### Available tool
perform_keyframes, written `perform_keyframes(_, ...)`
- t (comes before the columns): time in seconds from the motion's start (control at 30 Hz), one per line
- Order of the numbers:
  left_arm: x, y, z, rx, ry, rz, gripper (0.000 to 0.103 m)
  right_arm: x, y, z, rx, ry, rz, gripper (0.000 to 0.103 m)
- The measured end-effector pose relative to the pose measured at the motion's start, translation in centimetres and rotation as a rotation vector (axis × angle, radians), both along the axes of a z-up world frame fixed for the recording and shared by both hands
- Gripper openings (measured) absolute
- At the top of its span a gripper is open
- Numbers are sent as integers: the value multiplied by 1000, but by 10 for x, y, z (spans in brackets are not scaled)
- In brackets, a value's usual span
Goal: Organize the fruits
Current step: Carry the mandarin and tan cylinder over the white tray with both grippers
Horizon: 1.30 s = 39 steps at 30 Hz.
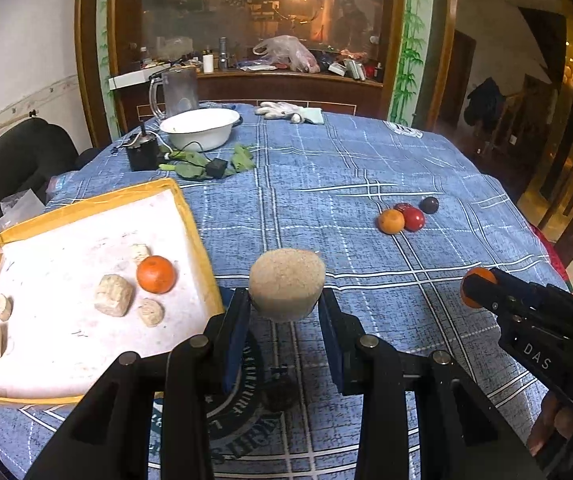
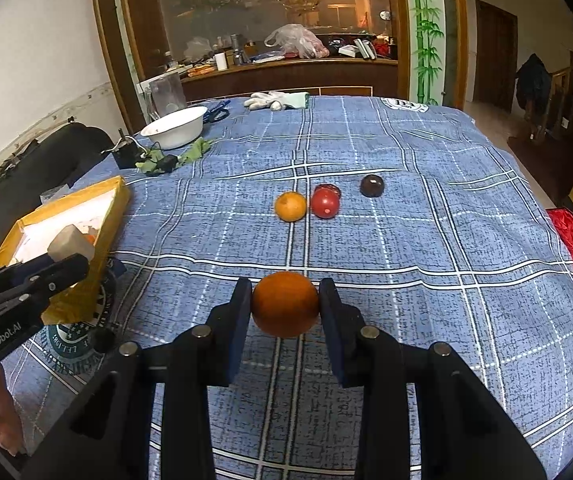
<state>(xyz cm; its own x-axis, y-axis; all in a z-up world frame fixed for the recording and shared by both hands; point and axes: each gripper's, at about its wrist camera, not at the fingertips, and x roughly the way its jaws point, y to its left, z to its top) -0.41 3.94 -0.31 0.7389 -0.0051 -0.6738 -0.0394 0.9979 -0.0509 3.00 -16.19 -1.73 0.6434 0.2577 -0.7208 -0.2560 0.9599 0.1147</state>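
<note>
Your left gripper is clamped on a tan, rough-skinned round fruit, lifted above the blue checked tablecloth just beside the near right corner of the yellow-rimmed tray; the fruit's underside is hidden between the pads. Your right gripper is closed on a dark orange fruit, also held above the cloth, and from the left wrist view only a sliver of that fruit shows past the black finger. Your hands appear only at the frame edges, cut off.

In the tray, on its white liner, lie one orange and several pale, lumpy pieces; what they are is hard to tell. The tray's near left corner runs out of view.

Farther out on the cloth sit a yellow-orange fruit touching a red fruit, with another dark red one half hidden behind it, and a dark purple fruit apart to the right.

At the far edge are a white bowl, a glass mug, a white glove, and leaves tangled with a black cable.
</note>
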Motion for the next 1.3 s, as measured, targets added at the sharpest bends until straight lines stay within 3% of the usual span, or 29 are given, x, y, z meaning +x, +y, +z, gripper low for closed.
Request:
perform_keyframes(0.37, -8, 26, 9, 15, -14, 70, 34, 0, 24, 8, 17, -21, 56, 36)
perform_keyframes(1.3, -33, 163, 7, 30, -6, 393, 34, 5, 139, 25, 50, -36, 274, 36)
